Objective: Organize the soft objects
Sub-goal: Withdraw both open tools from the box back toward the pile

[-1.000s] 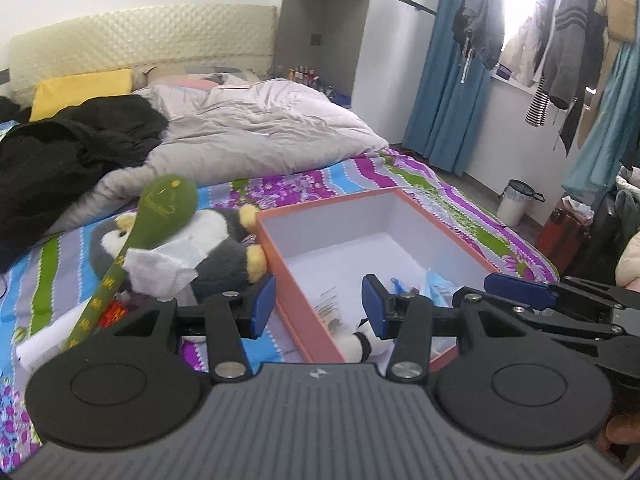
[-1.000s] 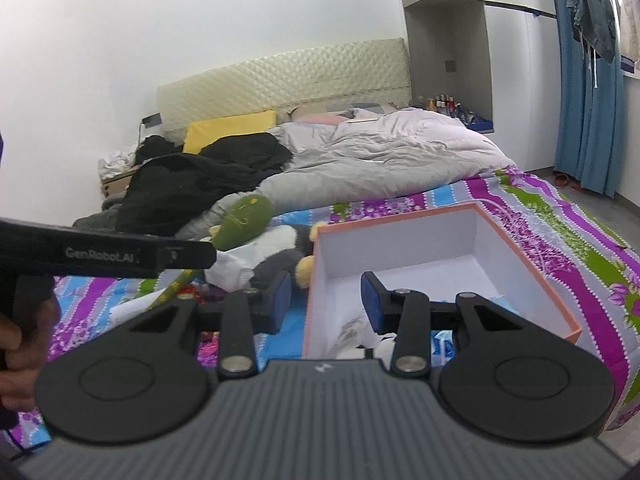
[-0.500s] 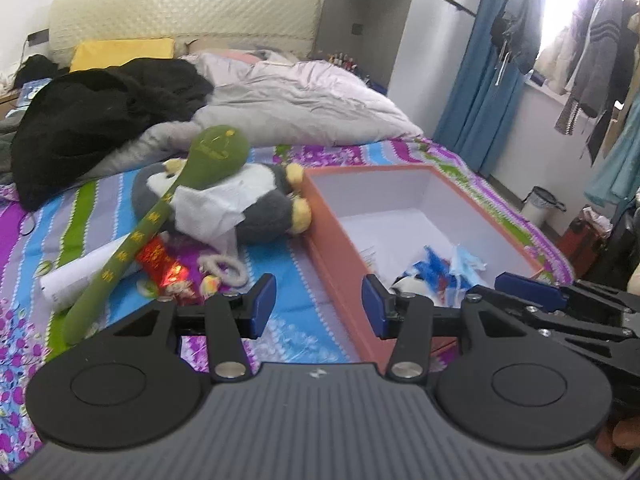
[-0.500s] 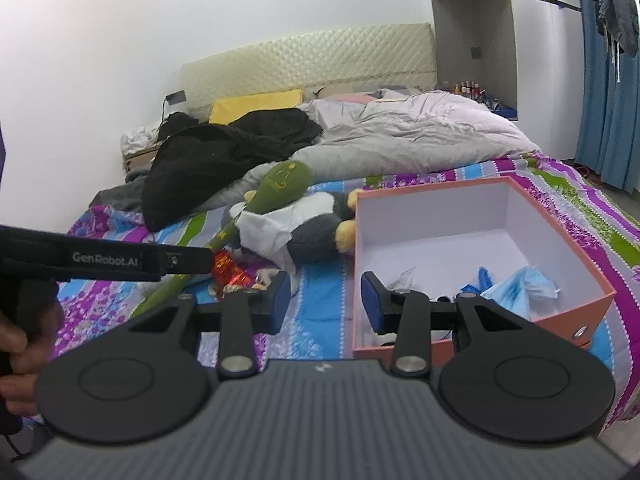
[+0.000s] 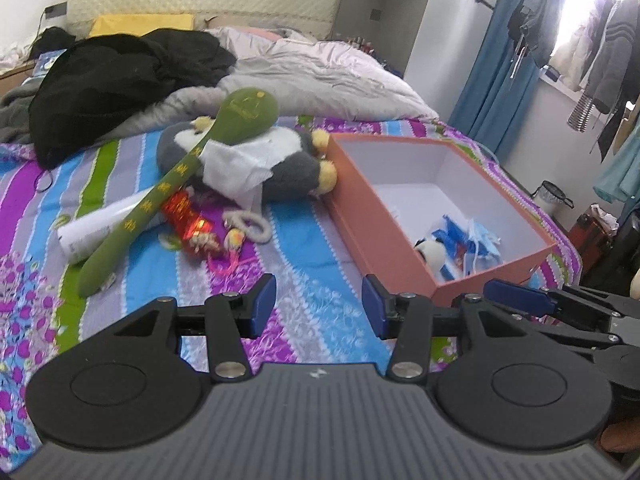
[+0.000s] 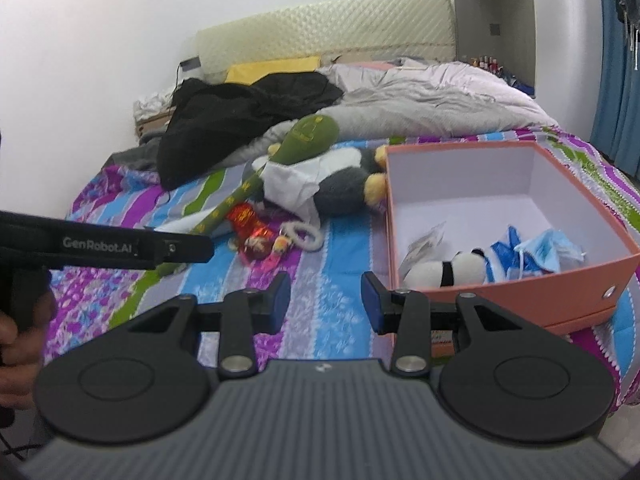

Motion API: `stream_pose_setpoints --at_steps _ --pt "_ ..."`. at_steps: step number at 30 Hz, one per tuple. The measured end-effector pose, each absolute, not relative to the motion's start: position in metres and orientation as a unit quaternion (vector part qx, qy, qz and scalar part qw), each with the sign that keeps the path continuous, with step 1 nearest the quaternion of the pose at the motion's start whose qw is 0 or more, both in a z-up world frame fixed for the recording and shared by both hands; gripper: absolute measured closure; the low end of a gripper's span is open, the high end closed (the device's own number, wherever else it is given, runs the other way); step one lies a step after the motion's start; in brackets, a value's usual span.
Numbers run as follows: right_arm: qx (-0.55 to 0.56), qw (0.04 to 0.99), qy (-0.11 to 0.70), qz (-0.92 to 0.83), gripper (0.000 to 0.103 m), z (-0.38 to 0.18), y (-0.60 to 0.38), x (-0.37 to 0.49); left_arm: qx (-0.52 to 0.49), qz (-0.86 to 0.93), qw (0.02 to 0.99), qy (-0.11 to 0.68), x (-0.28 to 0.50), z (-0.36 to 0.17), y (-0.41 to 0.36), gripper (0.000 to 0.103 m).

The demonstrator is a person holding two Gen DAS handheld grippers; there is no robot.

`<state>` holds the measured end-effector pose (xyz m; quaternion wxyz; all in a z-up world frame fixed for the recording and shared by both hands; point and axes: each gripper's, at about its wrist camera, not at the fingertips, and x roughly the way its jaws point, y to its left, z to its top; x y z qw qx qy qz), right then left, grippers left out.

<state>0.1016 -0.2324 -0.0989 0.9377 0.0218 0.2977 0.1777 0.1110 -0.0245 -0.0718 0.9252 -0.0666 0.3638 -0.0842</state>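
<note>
An open orange box (image 5: pixel 400 240) (image 6: pixel 560 296) sits on the striped bedspread and holds a small panda plush (image 6: pixel 448 270), blue face masks (image 6: pixel 548 248) and a packet. Left of it lie a grey penguin plush (image 5: pixel 280 160) (image 6: pixel 340 188), a long green plush spoon (image 5: pixel 180 172) (image 6: pixel 280 160), a white cloth (image 5: pixel 236 164), a red doll charm (image 5: pixel 188 220) (image 6: pixel 252 232) and a white rope ring (image 5: pixel 248 224). My left gripper (image 5: pixel 319 309) and my right gripper (image 6: pixel 322 300) are both open and empty, above the bedspread in front of the toys.
A black garment (image 5: pixel 120 76) and a grey duvet (image 5: pixel 320 80) cover the far half of the bed. A white tube (image 5: pixel 92 228) lies under the spoon handle. Blue curtains, hanging clothes (image 5: pixel 592 40) and a bin (image 5: pixel 552 200) stand to the right.
Both grippers have drawn back and risen from the box; the view now takes in the toys left of it and the box contents. Both stay open.
</note>
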Motion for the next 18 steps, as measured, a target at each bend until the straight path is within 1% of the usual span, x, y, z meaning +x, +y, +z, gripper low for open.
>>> stream_pose_setpoints --at_steps 3,9,18 --pt "0.018 0.934 0.308 0.179 0.061 -0.105 -0.228 0.101 -0.062 -0.074 0.923 0.372 0.105 -0.081 -0.018 0.049" --pt "0.015 0.929 0.320 0.183 0.061 -0.114 -0.218 0.104 -0.087 -0.056 0.916 0.387 0.101 -0.099 0.003 0.049" --pt "0.008 0.919 0.342 0.197 0.061 -0.132 -0.197 0.128 -0.114 -0.026 0.911 0.395 0.124 -0.122 0.031 0.049"
